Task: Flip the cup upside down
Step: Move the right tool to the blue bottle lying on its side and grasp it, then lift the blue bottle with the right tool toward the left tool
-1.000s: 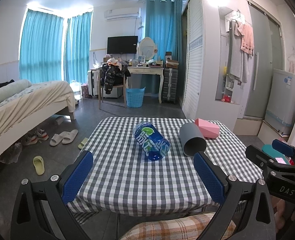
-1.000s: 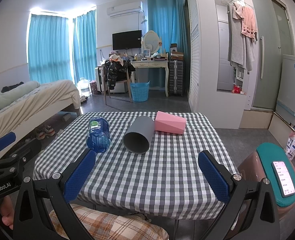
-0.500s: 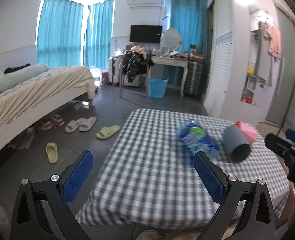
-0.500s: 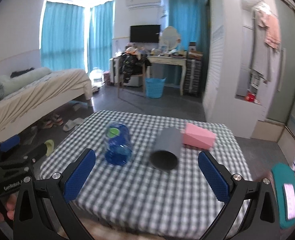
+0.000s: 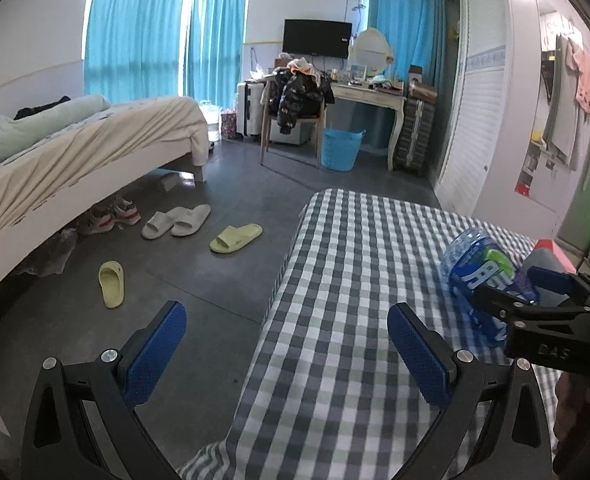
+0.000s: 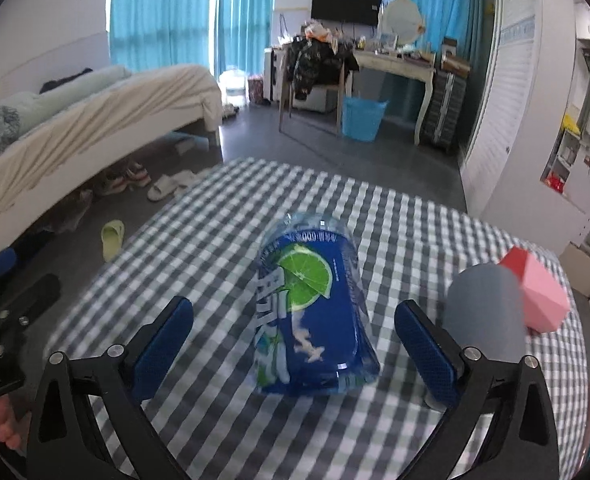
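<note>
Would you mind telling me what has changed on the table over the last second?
The right hand-held gripper has swung left and closed in, open, until the blue cup lies between its fingers, not yet gripped. The left hand-held gripper has swung left toward the floor, open and empty. The blue cup, grey cup and pink box have not moved.

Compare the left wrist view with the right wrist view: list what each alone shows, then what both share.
Left wrist only: the right tongs from the side, open, in front of the blue bottle; both yellow-green slippers.

Right wrist only: the bottle's lime label between the open tongs' fingers, the whole grey cup lying on its side, and the pink box behind it.

Both: checked tablecloth, bed, blue basket.
</note>
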`<control>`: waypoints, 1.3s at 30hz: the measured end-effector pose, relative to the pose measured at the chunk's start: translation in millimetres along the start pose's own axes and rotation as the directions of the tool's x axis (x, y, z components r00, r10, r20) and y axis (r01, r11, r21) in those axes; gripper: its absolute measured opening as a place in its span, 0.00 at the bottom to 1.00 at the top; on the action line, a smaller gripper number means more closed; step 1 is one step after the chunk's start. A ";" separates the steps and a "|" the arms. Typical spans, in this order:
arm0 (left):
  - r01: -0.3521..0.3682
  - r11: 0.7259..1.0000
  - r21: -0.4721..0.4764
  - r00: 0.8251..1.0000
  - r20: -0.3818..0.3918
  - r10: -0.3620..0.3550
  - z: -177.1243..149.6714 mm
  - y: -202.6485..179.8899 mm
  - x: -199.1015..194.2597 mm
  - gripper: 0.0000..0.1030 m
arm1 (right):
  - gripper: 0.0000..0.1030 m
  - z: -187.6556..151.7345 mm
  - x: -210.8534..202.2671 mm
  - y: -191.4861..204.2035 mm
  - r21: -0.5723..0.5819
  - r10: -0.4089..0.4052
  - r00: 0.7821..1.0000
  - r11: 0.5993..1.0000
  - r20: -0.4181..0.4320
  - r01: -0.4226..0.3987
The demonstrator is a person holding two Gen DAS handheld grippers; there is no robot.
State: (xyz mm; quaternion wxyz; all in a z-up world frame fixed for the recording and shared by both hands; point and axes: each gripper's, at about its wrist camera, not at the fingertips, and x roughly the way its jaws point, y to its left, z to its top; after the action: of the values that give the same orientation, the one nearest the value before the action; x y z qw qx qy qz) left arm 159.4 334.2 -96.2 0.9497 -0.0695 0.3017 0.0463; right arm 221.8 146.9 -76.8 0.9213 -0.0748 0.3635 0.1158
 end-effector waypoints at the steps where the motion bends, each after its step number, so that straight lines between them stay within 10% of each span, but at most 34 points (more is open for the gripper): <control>1: 0.005 1.000 0.001 1.000 -0.007 -0.005 0.3 0.5 4.6 1.00 | 0.94 0.7 6.7 -1.5 0.002 -0.003 1.000 1.000 -0.012 0.003; 10: 0.039 0.999 -0.006 0.999 -0.035 -0.039 -0.1 1.0 20.1 1.00 | 0.68 -6.9 43.7 -10.1 0.021 -0.040 0.995 0.999 -0.095 0.042; 39: 0.052 0.998 0.031 0.998 0.016 -0.053 -7.5 -1.1 -68.7 1.00 | 0.68 -69.0 -31.3 39.3 0.054 -0.004 0.989 0.998 -0.148 0.012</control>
State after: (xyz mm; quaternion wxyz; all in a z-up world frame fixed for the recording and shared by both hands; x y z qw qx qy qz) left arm 99.4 328.7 -62.3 0.9541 -0.0627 0.2923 0.0174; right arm 144.1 164.4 -107.3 0.8941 -0.0595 0.4334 0.0963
